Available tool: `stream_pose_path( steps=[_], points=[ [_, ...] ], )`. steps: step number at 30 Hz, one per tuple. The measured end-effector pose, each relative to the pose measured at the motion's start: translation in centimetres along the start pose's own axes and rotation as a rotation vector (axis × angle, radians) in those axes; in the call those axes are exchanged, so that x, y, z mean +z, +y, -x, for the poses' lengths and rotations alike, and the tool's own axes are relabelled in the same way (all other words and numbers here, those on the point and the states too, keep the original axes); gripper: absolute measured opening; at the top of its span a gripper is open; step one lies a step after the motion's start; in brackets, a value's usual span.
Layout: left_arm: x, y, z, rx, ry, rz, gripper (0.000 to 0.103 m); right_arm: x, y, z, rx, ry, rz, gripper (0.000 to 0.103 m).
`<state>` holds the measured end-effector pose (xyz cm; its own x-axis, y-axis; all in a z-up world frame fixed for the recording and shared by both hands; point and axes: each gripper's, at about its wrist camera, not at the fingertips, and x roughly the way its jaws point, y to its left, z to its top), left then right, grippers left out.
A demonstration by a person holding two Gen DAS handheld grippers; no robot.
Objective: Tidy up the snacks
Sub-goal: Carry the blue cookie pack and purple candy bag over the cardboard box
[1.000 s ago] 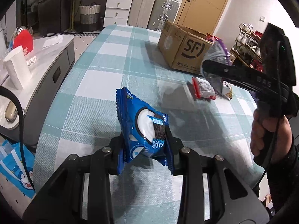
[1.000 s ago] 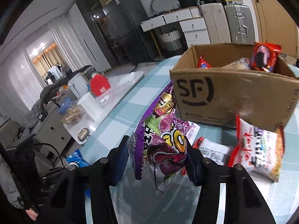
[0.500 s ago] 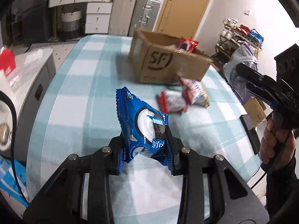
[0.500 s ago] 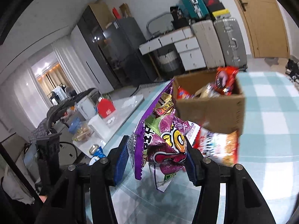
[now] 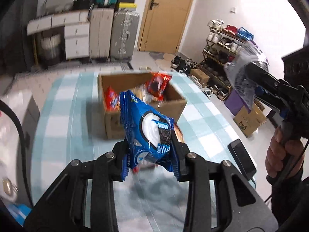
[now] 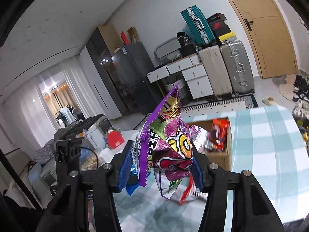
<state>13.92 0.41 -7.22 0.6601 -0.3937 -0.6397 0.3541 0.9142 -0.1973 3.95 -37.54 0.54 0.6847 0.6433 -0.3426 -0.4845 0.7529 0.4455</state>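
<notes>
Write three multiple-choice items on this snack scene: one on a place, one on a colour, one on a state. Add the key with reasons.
1. Where is the red snack packet?
A. inside the open brown cardboard box
B. on the floor
C. in a gripper

2. What colour is the cookie packet in the left gripper?
A. green
B. blue
C. yellow

3. The right gripper is:
A. open, empty
B. out of view
C. shut on the crinkled purple candy bag

Key: A, it pokes up within the box walls; B, its wrapper is blue; C, both fingers pinch the bag.

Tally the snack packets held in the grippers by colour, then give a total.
Blue packet, in the left gripper: 1
Purple packet, in the right gripper: 1
Total: 2
</notes>
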Motion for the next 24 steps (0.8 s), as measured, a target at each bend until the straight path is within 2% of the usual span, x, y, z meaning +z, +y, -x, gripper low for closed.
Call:
stream_pose_path(
  steps=[8,13,19,24],
  points=[
    [6.1,-0.9,-0.5,-0.003,-0.026,-0.019,0.031,4.1,0.9,-0.8,0.012,-0.01,0.031,0.054],
    [10.6,-0.5,-1.2,0.012,-0.031,-0.023,0.031,7.2,1.4,-3.1,0.011,-0.004,0.063,0.054],
    [15.7,1.2,-3.3,0.006,-0.008,0.011,0.031,10.8,0.3,-7.2,-0.001,0.022,0.039,0.054],
    [19.8,2.6,-5.6,0.035,-0.008,0.015,0.031,13.4,-1.1,-11.1,-0.017,0.039,0.025,0.054]
  ],
)
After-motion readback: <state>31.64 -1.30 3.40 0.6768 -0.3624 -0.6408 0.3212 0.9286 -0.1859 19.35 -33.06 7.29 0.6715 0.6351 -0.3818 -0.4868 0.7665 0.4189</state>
